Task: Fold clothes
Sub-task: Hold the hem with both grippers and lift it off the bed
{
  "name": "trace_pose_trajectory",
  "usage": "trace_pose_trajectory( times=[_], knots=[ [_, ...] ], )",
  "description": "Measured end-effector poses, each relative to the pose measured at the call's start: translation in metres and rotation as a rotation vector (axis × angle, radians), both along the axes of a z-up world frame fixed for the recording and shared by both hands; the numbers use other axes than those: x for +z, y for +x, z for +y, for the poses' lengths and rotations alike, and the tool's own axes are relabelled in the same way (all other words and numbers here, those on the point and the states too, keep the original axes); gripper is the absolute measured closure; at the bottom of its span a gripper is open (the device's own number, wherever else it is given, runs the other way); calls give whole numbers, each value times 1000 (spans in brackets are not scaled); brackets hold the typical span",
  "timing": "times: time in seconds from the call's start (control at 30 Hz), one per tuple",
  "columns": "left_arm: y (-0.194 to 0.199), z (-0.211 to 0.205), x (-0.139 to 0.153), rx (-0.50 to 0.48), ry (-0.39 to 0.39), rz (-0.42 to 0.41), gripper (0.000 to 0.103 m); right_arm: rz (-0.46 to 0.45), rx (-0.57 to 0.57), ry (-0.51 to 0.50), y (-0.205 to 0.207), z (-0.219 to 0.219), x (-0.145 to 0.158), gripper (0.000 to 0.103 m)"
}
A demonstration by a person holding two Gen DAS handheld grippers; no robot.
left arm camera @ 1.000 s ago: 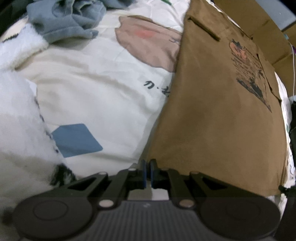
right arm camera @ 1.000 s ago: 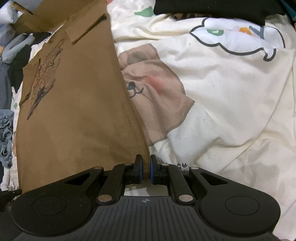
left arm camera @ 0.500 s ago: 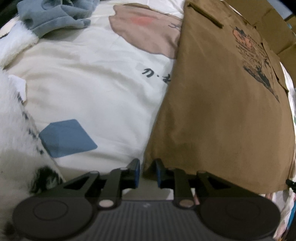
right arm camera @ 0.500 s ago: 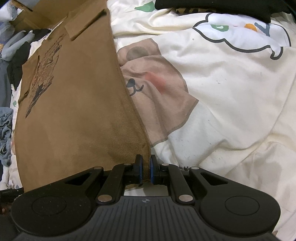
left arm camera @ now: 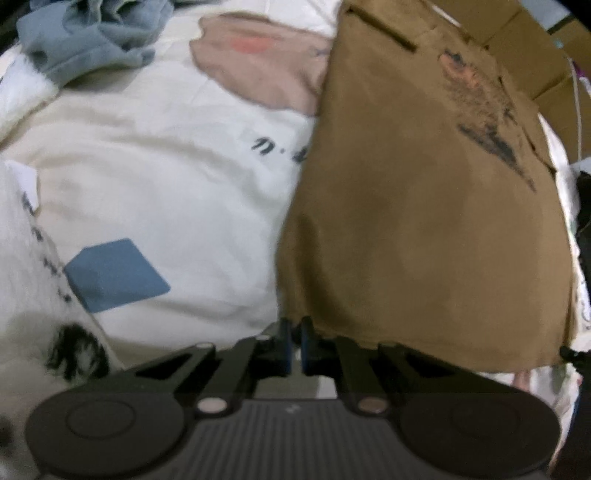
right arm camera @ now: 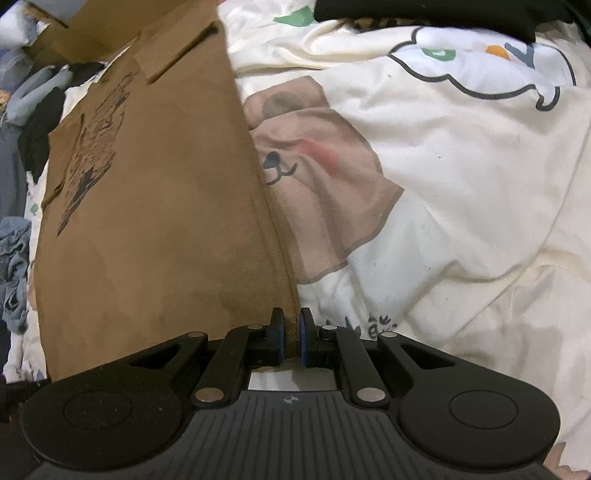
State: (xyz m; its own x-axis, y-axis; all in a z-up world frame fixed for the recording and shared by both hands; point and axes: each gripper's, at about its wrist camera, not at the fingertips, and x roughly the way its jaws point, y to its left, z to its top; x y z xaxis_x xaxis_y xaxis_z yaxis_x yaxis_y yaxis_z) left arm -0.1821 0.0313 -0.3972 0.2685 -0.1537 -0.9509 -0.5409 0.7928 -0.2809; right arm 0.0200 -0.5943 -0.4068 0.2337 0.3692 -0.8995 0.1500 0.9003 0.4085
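I have the brown shirt (left arm camera: 424, 206) lying flat on the cream bedsheet (left arm camera: 166, 177), stretched between my two tools. In the left wrist view it fills the picture from about one o'clock down to five o'clock, its dark printed graphic (left arm camera: 484, 122) up near one o'clock. My left gripper (left arm camera: 294, 341) sits at six o'clock at the shirt's near corner; its jaws have just been closing and now stand almost together, with the hem's corner right at their tips, though the picture is too blurred for me to say whether cloth is pinched. A blue diamond print (left arm camera: 114, 273) on the sheet lies at eight o'clock, and a heap of grey-blue clothing (left arm camera: 88, 33) at eleven o'clock.

In the right wrist view the shirt (right arm camera: 155, 206) runs from eleven o'clock down to seven o'clock. My right gripper (right arm camera: 291, 339) at six o'clock is clamped narrowly on the shirt's edge, brown fabric showing between the blue pads (right arm camera: 303, 341). A bear face print (right arm camera: 314, 173) on the sheet sits just right of the shirt, near centre. A black garment (right arm camera: 424, 11) lies at twelve o'clock.
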Motion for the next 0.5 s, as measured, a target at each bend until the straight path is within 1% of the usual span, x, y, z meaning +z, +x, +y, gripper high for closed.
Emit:
trace_pose_trajectory(
  times=[0.07, 0.17, 0.23, 0.33, 0.43, 0.5],
  knots=[
    [-6, 4, 8, 28, -19, -12, 99, -8, 0, 1, -2, -2, 8, 98],
    [-16, 12, 22, 72, -34, -6, 100, -12, -2, -18, -4, -4, 24, 98],
    [-18, 19, 31, 89, -60, -1, 100, -12, -6, -32, -3, -4, 38, 98],
    [-21, 24, 50, 91, -50, -21, 100, -27, -3, -47, -3, -1, 55, 98],
    [-20, 19, 68, 81, -43, -38, 100, -34, -22, -51, -7, -2, 68, 98],
    [-18, 17, 71, 69, -33, -30, 100, -29, -33, -49, -9, -1, 73, 98]
  ],
)
